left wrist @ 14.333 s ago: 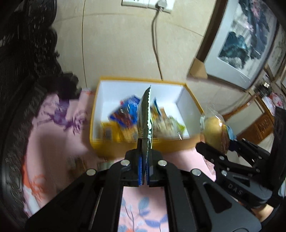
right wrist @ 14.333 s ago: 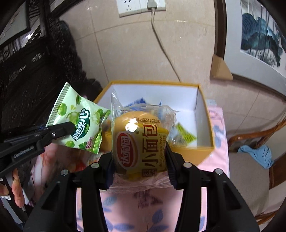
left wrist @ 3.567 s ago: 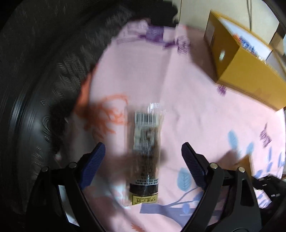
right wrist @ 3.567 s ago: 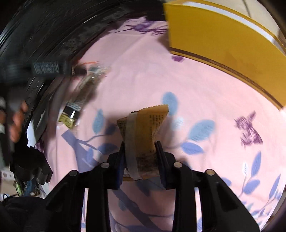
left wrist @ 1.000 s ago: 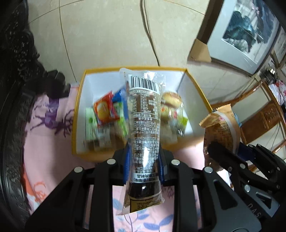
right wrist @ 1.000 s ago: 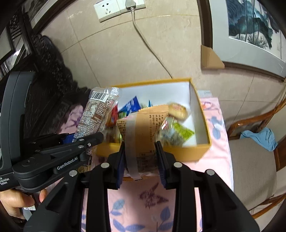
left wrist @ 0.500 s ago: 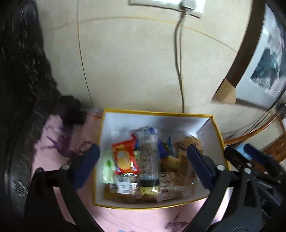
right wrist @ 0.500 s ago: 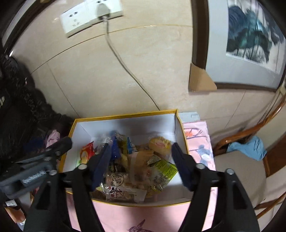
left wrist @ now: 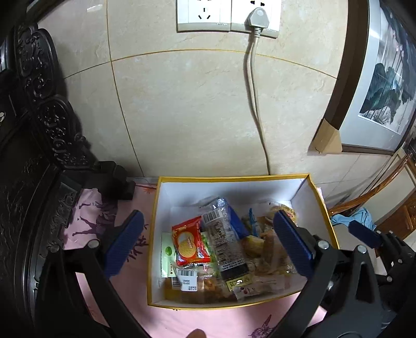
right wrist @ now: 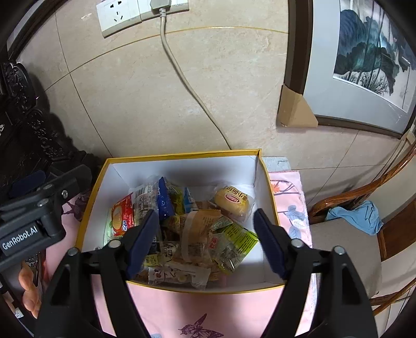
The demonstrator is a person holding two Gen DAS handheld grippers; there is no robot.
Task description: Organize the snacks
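**Both grippers spread wide above a yellow box full of snacks**

We look down along two hand-held grippers at an open yellow box (left wrist: 322, 205) with white inner walls. It sits on a worktop under a pink cloth (right wrist: 288, 192) printed with leaves and butterflies, pushed against a beige tiled wall.

Our left gripper (left wrist: 205, 244) has its blue-padded fingers spread far apart and holds nothing. It hangs above the box, toward the near left part. Between its fingers, lower down, lies a long clear-wrapped dark snack bar (left wrist: 225, 243) with a barcode at its far end. It rests on top of the other snacks, apart from both fingers. Just left of it lies a red packet (left wrist: 189, 243), and a green and white packet (left wrist: 167, 256) lies against the left wall.

Our right gripper (right wrist: 205, 236) is likewise spread wide and empty, above the near middle of the box. Below its gap lies a tan paper-wrapped snack (right wrist: 197, 234) with a pale strip across it, untouched by either finger. Beyond it, near the right wall, sits a small yellow bread bun (right wrist: 232, 201) in clear wrap. A yellow-green packet (right wrist: 236, 240) lies close to the right finger.

On the wall we see a white socket strip (left wrist: 228, 13) with a plugged-in cable (left wrist: 256, 104). A framed painting (right wrist: 369, 52) hangs at right. A blue cloth (right wrist: 356, 215) lies on a wooden chair.
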